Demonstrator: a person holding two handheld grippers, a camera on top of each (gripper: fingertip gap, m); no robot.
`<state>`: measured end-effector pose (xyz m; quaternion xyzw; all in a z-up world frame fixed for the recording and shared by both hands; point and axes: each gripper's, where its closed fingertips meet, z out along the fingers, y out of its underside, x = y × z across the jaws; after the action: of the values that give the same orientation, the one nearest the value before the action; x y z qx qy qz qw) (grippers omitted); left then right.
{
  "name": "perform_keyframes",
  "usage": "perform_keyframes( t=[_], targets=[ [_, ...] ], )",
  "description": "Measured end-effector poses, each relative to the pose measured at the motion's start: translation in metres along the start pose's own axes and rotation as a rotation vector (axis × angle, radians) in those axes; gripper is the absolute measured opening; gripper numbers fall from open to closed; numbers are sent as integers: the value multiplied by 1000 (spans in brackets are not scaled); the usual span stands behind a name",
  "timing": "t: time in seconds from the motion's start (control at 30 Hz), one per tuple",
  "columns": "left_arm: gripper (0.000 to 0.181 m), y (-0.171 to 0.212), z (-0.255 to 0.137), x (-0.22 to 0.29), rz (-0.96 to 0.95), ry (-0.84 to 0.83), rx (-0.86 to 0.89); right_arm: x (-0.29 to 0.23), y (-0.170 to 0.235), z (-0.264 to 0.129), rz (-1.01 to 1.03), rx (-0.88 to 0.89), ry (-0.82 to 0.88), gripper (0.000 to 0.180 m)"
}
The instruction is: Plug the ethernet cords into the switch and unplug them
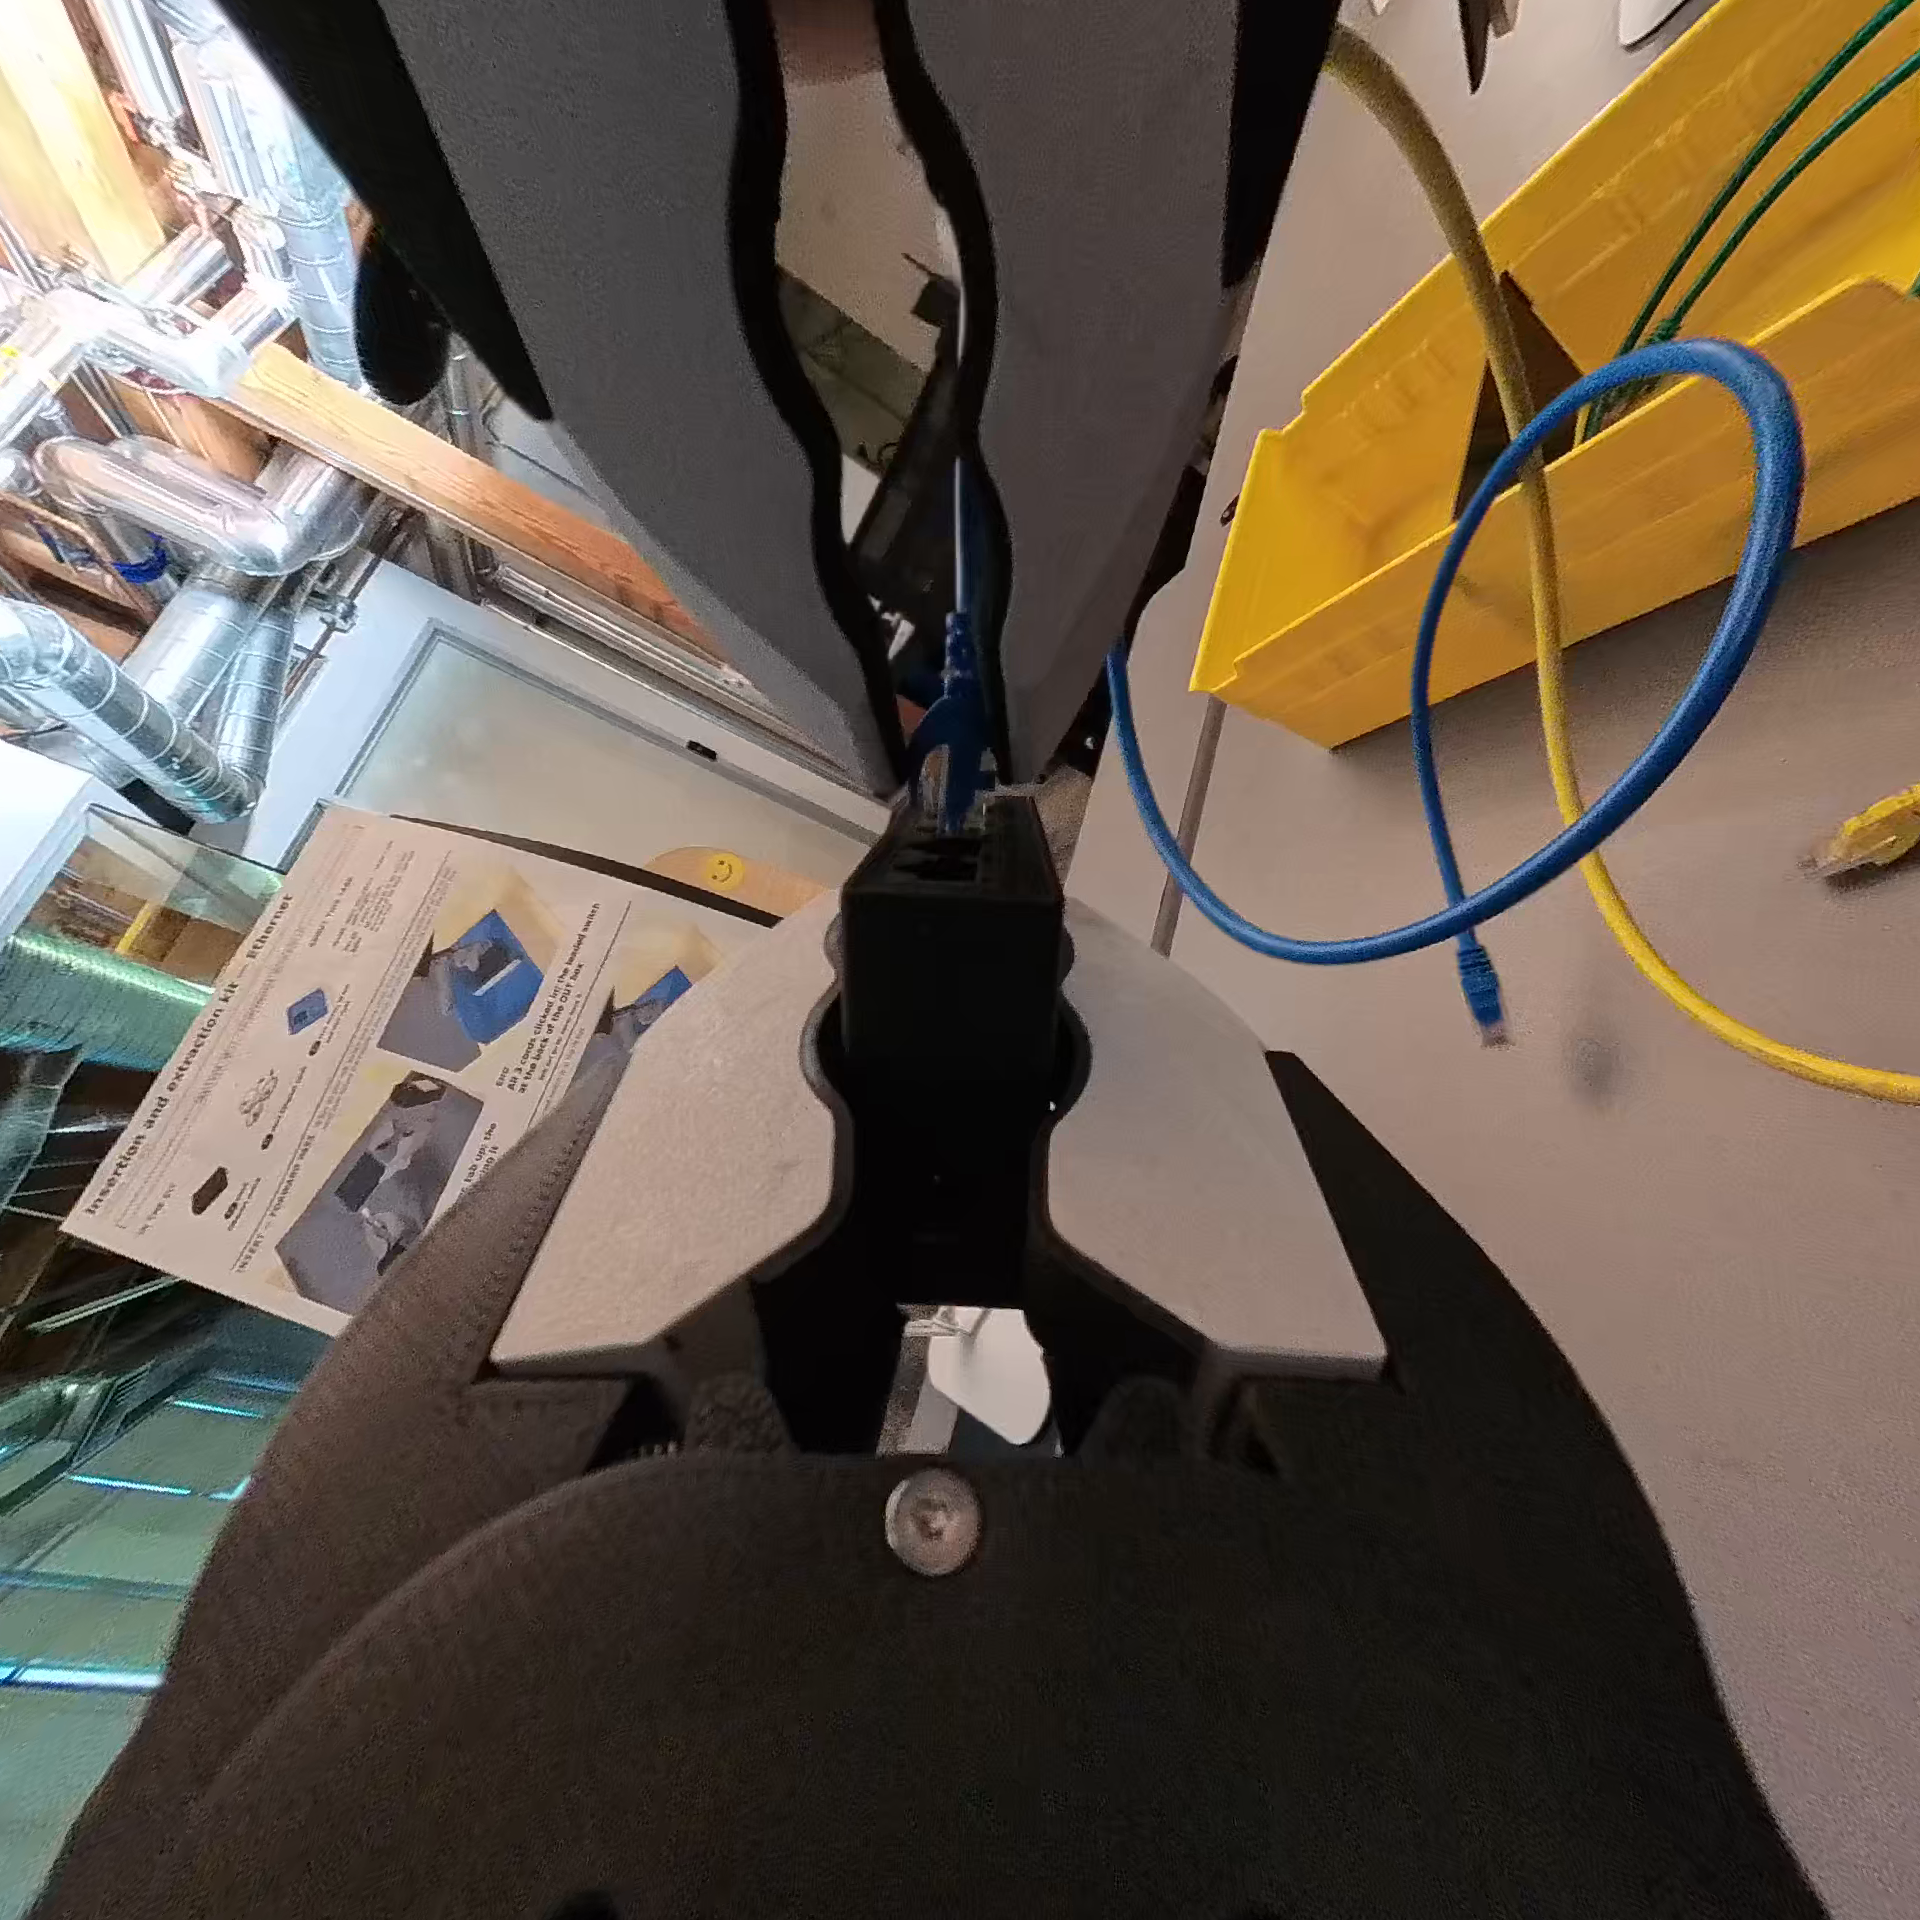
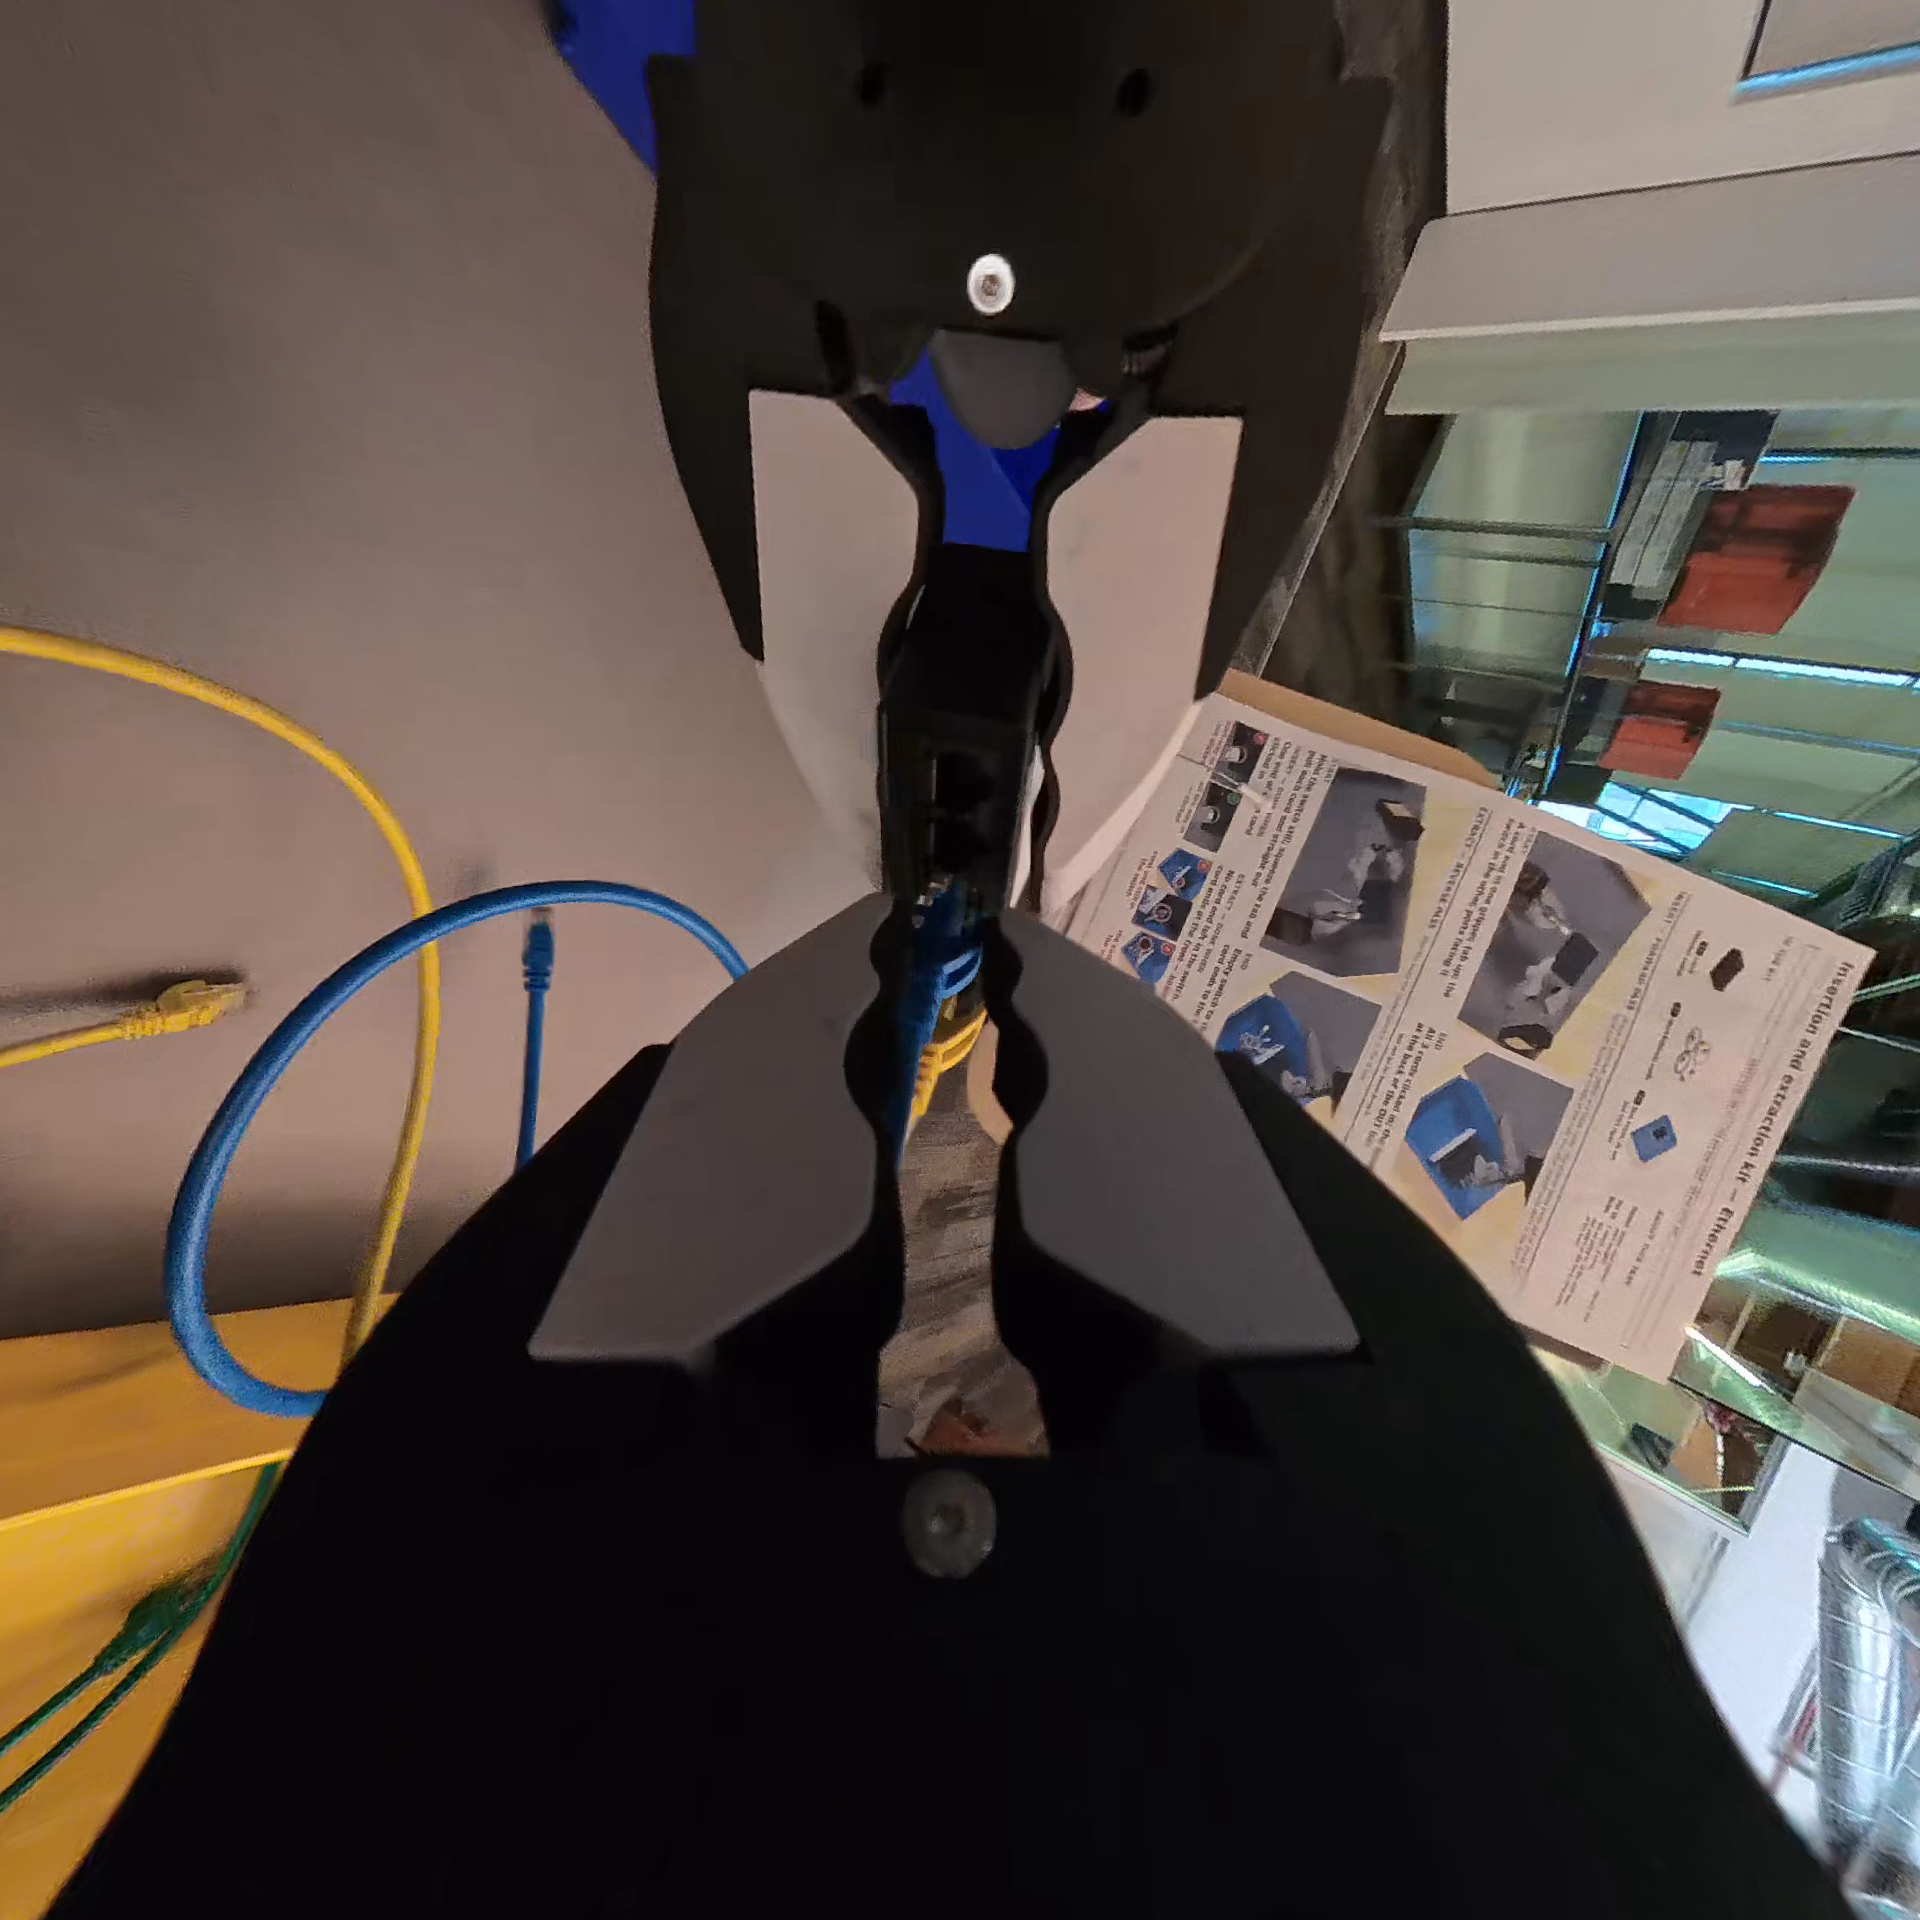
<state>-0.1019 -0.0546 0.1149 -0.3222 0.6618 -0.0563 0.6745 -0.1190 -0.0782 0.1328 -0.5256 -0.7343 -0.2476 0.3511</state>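
Currently the black switch (image 1: 951, 1049) is sitting clamped between the jaws of the left gripper (image 1: 951, 935), held up off the grey table (image 1: 1558, 1247) with its port face pointing away toward the opposing tool. A blue plug (image 1: 954, 764) is meeting one of the ports at the far end of that face; whether it is fully seated cannot be told. The right gripper (image 2: 940, 971) is coming in from the opposite side, its jaws drawn nearly together and pinching the blue cord (image 1: 1621, 665) just behind the plug.

Outward from there: the rest of the blue cord is looping wide over the table to the right in the left wrist view, its free plug lying on the surface. A yellow cord (image 1: 1538, 644) is crossing that loop, its plug (image 1: 1870, 842) resting further right. A yellow bin (image 1: 1382, 582) is sitting beyond, with a thin green cord (image 1: 1766, 197) running into it. A printed instruction sheet (image 1: 343, 1049) is lying off to the left.

Risks, as judged:
- Grip is on the cord boot rather than the plug body, so a push or pull may be bending the plug off-axis and jamming it.
- If the latch tab is not being pressed, pulling may be straining it or dragging the switch out of the left jaws.
- The blue loop may be snagging the yellow cord as the hands are moving.
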Motion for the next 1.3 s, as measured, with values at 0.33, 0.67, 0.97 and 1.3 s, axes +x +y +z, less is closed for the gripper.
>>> perform_keyframes(
  t=[0.33, 0.67, 0.97, 1.3],
  targets=[
    [29, 2, -1, -8, 5, -49, -13, 4, 15, -3, 5, -132, 15, 28],
    [30, -14, -11, -10, -58, -21, 81, 11, -1, -4, -8, 18, 139, 16],
    [30, -16, -14, -11, -45, -29, 78, 13, -5, -7, 67, 108, 198, 16],
    [30, -22, -17, -8, -45, -1, 111, 10, -13, -16, 104, 190, 207, 14]
  ],
)
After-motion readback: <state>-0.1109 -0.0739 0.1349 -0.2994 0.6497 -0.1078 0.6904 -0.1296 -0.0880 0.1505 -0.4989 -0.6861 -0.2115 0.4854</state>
